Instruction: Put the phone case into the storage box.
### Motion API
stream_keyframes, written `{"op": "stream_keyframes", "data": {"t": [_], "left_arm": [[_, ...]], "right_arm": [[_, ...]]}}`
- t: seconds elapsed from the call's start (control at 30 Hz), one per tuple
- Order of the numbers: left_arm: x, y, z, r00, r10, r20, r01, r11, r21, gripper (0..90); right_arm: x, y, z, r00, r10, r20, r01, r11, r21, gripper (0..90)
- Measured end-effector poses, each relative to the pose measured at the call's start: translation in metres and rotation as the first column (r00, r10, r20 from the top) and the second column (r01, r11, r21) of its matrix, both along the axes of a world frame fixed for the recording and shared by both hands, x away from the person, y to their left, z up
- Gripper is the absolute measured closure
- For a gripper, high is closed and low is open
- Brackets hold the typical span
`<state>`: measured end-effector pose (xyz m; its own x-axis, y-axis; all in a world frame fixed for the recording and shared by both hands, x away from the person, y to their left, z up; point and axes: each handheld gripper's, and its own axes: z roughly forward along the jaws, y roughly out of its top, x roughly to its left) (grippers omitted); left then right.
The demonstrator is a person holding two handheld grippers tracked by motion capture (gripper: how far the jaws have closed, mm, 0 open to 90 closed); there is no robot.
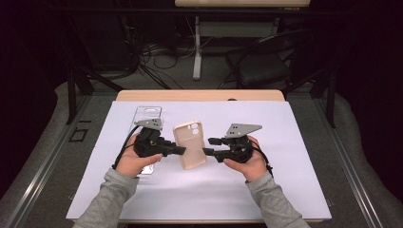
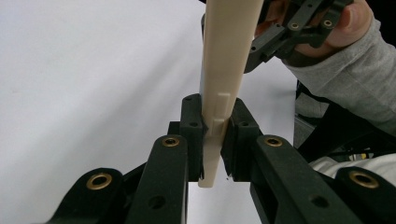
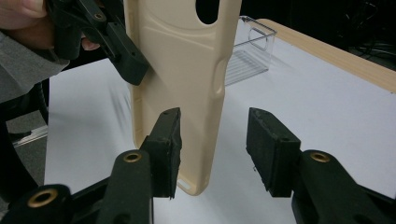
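Black jaws of the left gripper (image 2: pixel 212 140) sit clamped on the edge of the beige phone case (image 2: pixel 224 84), which stands on edge and lifted off the white sheet (image 2: pixel 84 84). Beyond it, the right gripper (image 3: pixel 212 149) has its jaws apart, one pad just beside the case's back, the other well clear. To take hold well, I judge it should close squarely on the rim before the left lets go. Farther off lies a clear plastic case (image 3: pixel 252 51).
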<state>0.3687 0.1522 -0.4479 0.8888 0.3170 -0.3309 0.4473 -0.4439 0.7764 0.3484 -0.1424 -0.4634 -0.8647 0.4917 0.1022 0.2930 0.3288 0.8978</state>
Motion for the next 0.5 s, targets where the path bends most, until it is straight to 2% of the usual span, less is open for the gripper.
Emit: {"op": "stream_keyframes", "data": {"t": [0.5], "left_arm": [[-0.0032, -0.0057, 0.0002, 0.9988, -0.05, -0.002, 0.05, 0.9988, 0.005, 80.2]], "right_arm": [[-0.0015, 0.0023, -0.0014, 0.9977, 0.057, -0.036, -0.057, 0.998, 0.006, 67.6]]}}
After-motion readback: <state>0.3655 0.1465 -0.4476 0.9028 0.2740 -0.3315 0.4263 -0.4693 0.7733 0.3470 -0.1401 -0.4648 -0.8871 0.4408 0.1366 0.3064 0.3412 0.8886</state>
